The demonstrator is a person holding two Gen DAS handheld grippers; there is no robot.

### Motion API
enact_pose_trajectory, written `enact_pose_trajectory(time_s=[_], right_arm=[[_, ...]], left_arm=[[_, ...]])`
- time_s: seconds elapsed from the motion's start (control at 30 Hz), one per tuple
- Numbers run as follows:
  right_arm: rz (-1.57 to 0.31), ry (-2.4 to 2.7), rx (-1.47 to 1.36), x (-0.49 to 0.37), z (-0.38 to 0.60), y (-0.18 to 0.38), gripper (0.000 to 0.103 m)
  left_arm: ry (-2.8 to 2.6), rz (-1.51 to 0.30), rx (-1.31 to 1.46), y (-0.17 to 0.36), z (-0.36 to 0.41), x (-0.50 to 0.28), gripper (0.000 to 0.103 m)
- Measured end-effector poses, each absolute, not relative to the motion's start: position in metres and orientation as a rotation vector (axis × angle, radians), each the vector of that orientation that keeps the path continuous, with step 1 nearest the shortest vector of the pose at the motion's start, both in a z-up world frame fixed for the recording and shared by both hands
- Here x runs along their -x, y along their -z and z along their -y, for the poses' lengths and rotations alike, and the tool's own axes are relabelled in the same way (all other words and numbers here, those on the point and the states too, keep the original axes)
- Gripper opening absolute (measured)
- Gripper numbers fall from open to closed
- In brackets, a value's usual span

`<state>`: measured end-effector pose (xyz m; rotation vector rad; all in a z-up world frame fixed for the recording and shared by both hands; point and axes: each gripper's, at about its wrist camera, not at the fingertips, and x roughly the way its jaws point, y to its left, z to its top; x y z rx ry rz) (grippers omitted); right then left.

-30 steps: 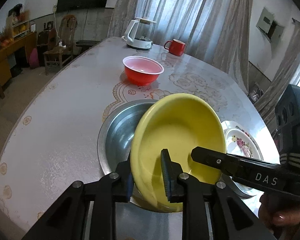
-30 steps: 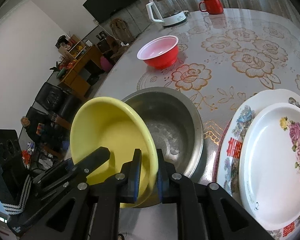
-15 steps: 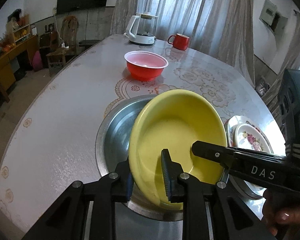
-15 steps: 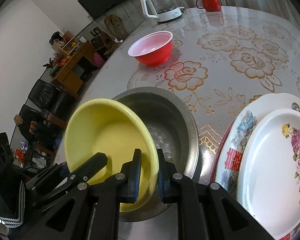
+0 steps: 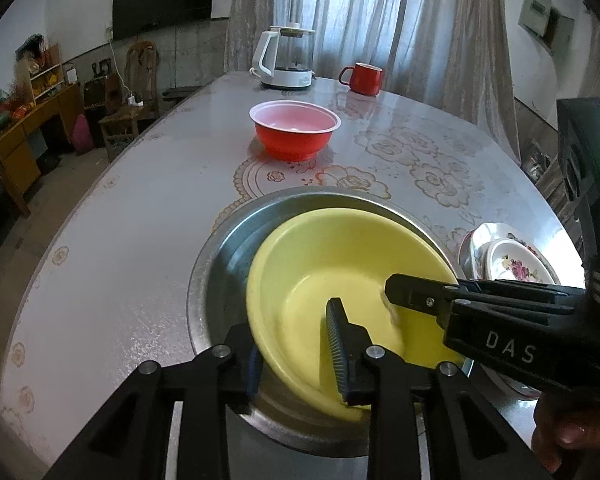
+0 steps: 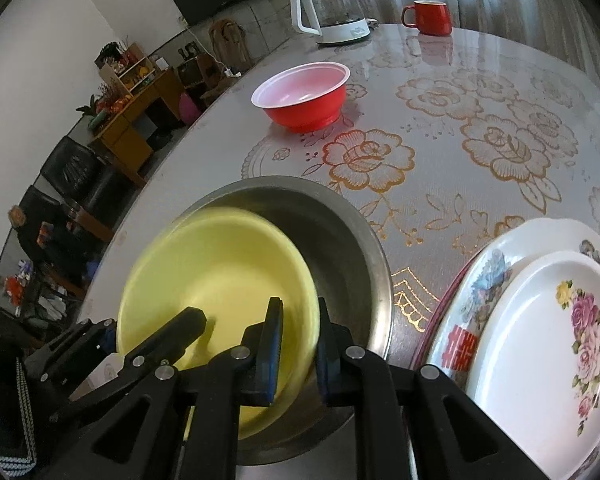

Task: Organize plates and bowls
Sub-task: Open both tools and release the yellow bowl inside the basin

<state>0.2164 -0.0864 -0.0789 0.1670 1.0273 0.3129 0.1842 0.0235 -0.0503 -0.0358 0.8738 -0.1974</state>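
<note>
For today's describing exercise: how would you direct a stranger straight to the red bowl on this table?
Start at the round table with its gold rose pattern, then find the white kettle and red mug at its far edge. Nearer than those stands the red bowl alone, the only one red outside and pale pink inside.

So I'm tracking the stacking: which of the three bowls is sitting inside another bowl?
The yellow bowl: it sits tilted inside the steel bowl. The red bowl stands alone farther back on the table.

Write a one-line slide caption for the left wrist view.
Two claws lower a yellow bowl into a steel basin; the left claw is opening.
</note>
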Motion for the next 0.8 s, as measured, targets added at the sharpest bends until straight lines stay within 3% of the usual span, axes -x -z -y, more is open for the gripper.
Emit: enact_pose_trajectory(time_s=[0.6,0.67,0.8], right_arm=[[-0.981,-0.251,-0.046,-0.216,0.077,0.074,0.016],[-0.961,-0.248,-0.079,-0.213,0.081,0.069,0.023],[-0.923,-0.246,-0.144,-0.205,0.089,0.062,0.025]], left_arm=[[0.197,-0.893,0.030,0.058,-0.021,-0.189,0.028],[0.194,-0.888,0.026,0.058,-0.021,-0.190,0.030],[0.211,-0.883,0.061,0.056,-0.025,-0.187,0.038]])
